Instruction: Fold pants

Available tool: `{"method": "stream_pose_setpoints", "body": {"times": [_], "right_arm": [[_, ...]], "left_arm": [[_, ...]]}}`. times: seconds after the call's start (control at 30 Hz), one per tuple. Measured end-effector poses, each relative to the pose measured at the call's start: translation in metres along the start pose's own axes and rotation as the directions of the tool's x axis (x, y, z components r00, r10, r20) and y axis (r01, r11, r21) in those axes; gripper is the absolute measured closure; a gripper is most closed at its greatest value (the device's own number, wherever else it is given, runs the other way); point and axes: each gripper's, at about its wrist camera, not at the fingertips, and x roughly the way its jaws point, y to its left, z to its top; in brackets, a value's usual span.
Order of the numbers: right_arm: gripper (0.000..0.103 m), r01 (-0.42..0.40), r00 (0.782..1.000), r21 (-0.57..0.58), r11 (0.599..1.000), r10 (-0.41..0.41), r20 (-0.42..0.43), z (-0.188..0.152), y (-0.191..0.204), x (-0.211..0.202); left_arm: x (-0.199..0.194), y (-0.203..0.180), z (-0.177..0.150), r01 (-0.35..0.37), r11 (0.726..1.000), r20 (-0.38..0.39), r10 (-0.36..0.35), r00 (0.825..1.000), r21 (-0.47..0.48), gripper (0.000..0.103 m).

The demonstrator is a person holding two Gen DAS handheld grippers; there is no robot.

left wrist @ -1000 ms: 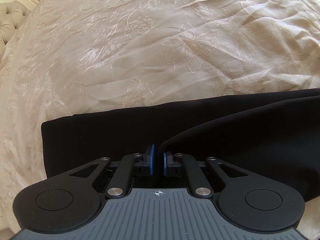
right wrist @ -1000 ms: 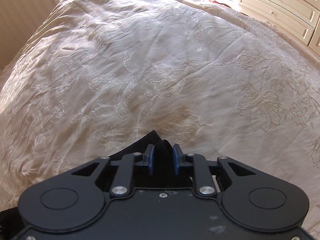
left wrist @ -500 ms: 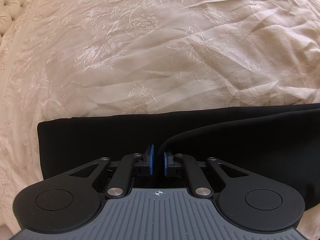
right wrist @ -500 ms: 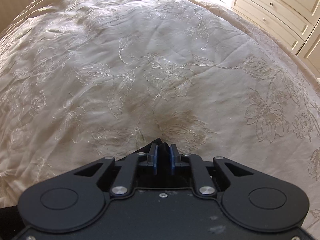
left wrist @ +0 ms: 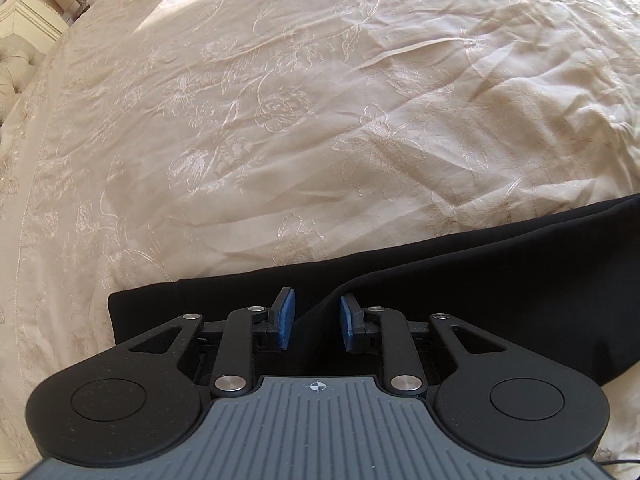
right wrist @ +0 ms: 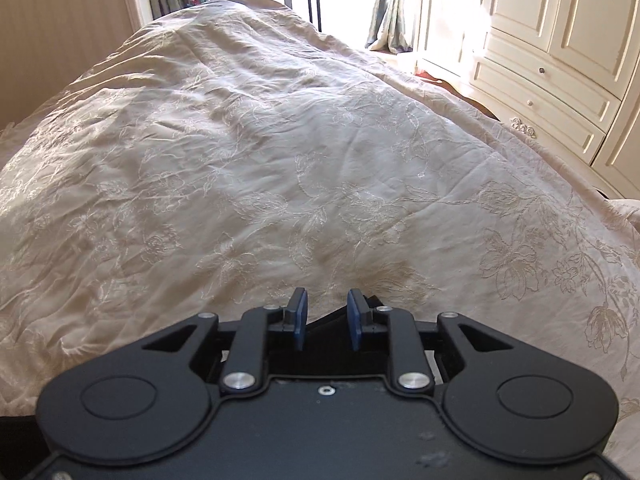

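Pants (left wrist: 460, 300): black, flat on bed (left wrist: 320, 120) for folding
Left hand-held gripper (left wrist: 314, 318): spread, nothing pinched
Right hand-held gripper (right wrist: 326, 314): spread too

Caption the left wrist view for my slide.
Open left hand-held gripper over folded black fabric pants on cream embroidered bedspread.

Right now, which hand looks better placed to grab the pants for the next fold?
Left, probably. The left tool is open right over a raised fold of the pants. The right tool, also open, sees only a small corner of them.
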Motion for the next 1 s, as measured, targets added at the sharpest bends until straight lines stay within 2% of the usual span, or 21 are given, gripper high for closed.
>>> {"method": "stream_pose_setpoints", "body": {"times": [0.1,0.2,0.33,0.43,0.57,0.77,0.87,1.0], "right_arm": [[0.079,-0.067,0.998,-0.004,0.998,0.067,-0.014,-0.011,0.010,-0.014],[0.079,-0.132,0.991,-0.012,0.991,0.132,-0.039,-0.025,0.020,-0.023],[0.079,-0.220,0.973,-0.059,0.974,0.215,-0.079,-0.043,0.038,-0.036],[0.079,-0.295,0.951,-0.075,0.953,0.285,-0.120,-0.057,0.054,-0.045],[0.078,-0.385,0.914,-0.099,0.917,0.365,-0.176,-0.075,0.075,-0.056],[0.076,-0.474,0.867,-0.162,0.866,0.426,-0.257,-0.108,0.119,-0.078],[0.075,-0.495,0.854,-0.190,0.848,0.435,-0.286,-0.123,0.144,-0.087],[0.074,-0.499,0.850,-0.208,0.841,0.427,-0.310,-0.147,0.181,-0.102]], "left_arm": [[-0.006,-0.001,0.007,-0.012,1.000,0.020,0.012,1.000,0.029,0.080],[-0.013,0.003,0.019,-0.061,0.998,0.053,0.059,0.997,0.030,0.080],[-0.037,0.024,0.028,-0.053,0.995,0.104,0.062,0.993,-0.089,0.080],[-0.059,0.035,0.016,-0.054,0.987,0.141,0.076,0.987,-0.152,0.079],[-0.075,0.046,-0.023,-0.060,0.975,0.142,0.092,0.986,-0.215,0.079],[-0.071,0.065,-0.109,-0.092,0.962,0.085,0.118,0.989,-0.256,0.079],[-0.060,0.074,-0.147,-0.091,0.966,0.062,0.109,0.992,-0.243,0.079],[-0.041,0.085,-0.186,-0.064,0.976,0.040,0.073,0.997,-0.208,0.079]]}}
